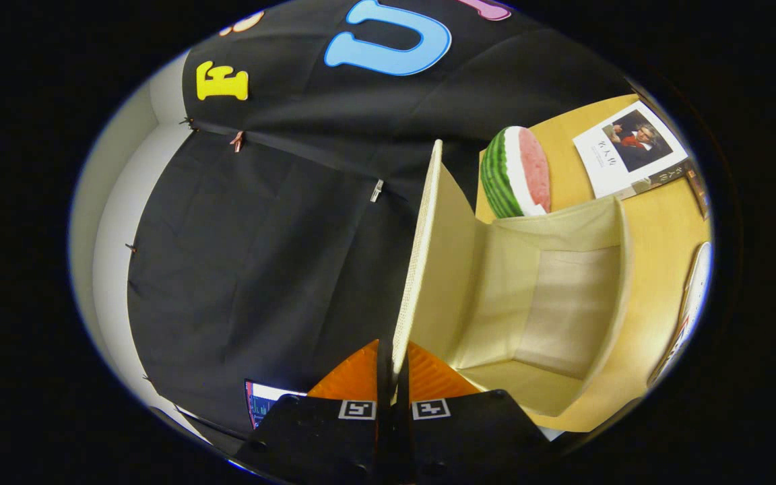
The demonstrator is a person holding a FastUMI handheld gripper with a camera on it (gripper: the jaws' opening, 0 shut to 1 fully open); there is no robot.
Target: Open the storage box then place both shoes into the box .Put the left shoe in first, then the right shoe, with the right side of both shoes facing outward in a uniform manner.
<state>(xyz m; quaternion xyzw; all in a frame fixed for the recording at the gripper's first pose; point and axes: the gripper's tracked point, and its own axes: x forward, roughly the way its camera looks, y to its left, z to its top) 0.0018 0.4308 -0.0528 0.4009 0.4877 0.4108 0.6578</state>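
Cream cloth makes up the storage box (pixel 550 303), which sits on the yellow wooden bench (pixel 664 236). Its lid (pixel 428 256) is lifted and stands on edge. The fingers (pixel 393 367) are closed tight on the lid's near edge, one on each side of it. The box is open, just ahead of the fingers and a little to one side. Inside it you can see bare cream walls and a paler bottom. Beyond the box, touching its far wall or just behind it, stands a watermelon slice (pixel 516 172) with a green striped rind and pink flesh. Near the slice lies a white book (pixel 630 148) with a picture on the cover. Its writing is too small to read.
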